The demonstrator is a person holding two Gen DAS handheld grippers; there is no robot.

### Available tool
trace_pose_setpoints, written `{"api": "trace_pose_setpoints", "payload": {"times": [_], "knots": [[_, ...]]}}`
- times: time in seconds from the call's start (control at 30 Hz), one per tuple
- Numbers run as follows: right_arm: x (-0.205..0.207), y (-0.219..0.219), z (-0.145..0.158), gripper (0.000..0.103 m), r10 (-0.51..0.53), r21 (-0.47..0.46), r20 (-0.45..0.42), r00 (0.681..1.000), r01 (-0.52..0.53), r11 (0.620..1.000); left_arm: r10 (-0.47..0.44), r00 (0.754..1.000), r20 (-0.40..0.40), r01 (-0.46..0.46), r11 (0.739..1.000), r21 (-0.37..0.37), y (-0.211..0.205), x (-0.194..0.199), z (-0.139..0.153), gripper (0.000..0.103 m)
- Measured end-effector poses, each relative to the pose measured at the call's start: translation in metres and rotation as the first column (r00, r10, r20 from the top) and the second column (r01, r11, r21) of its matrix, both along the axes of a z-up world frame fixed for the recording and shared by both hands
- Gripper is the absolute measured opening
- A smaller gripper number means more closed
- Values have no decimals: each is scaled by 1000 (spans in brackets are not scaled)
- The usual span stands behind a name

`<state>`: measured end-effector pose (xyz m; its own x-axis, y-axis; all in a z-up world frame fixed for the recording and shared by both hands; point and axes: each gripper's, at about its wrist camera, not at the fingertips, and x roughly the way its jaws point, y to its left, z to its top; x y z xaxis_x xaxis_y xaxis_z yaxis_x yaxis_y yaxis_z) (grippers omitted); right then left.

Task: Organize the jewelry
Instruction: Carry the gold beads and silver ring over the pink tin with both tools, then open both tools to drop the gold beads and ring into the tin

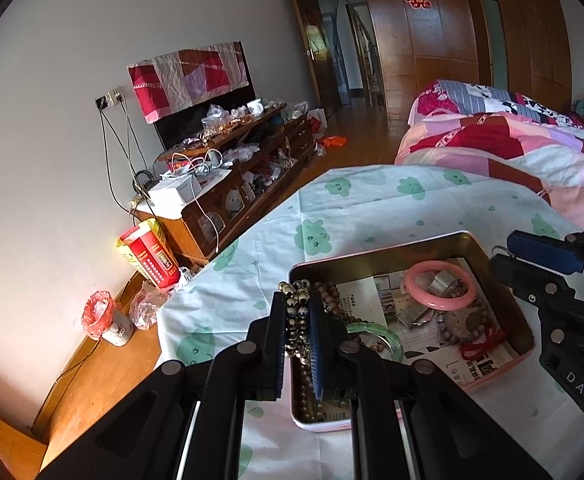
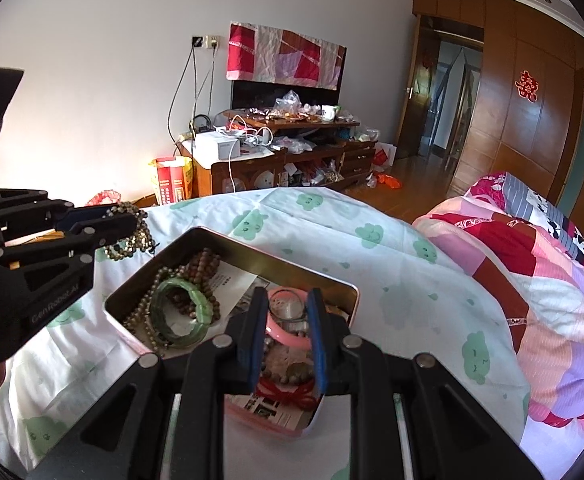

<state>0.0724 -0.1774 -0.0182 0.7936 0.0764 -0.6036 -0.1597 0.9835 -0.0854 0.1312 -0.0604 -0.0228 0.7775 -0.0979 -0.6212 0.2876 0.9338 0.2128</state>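
A pink-rimmed metal tin [image 1: 375, 258] [image 2: 228, 245] lies on the bed sheet. It holds a pink bangle [image 1: 415, 294] [image 2: 288, 338], a green bangle [image 1: 387, 338] [image 2: 188, 292], brown bead strands [image 2: 204, 268] and a red cord [image 2: 292, 394]. My left gripper [image 1: 299, 320] [image 2: 126, 226] is shut on a dark speckled bead necklace [image 1: 297, 308] [image 2: 130, 236], held over the tin's left edge. My right gripper [image 2: 286, 336] [image 1: 503, 254] is open above the tin's right part, its fingers on either side of the pink bangle.
The white sheet with green cloud prints [image 2: 371, 248] covers the bed. A patchwork quilt [image 2: 531, 272] lies to the right. A cluttered TV cabinet [image 2: 292, 152] stands by the far wall, with a red box [image 1: 152, 256] and a small bin [image 1: 104, 320] on the floor.
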Motion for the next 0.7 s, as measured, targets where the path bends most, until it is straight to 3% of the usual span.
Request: {"api": "trace_pose_setpoints", "payload": {"times": [0.7], "knots": [[36,7,-36,22,-26,-44,-75,997,22,999,18,998,-60,-16,999,29,-7,25,-30,10]]}}
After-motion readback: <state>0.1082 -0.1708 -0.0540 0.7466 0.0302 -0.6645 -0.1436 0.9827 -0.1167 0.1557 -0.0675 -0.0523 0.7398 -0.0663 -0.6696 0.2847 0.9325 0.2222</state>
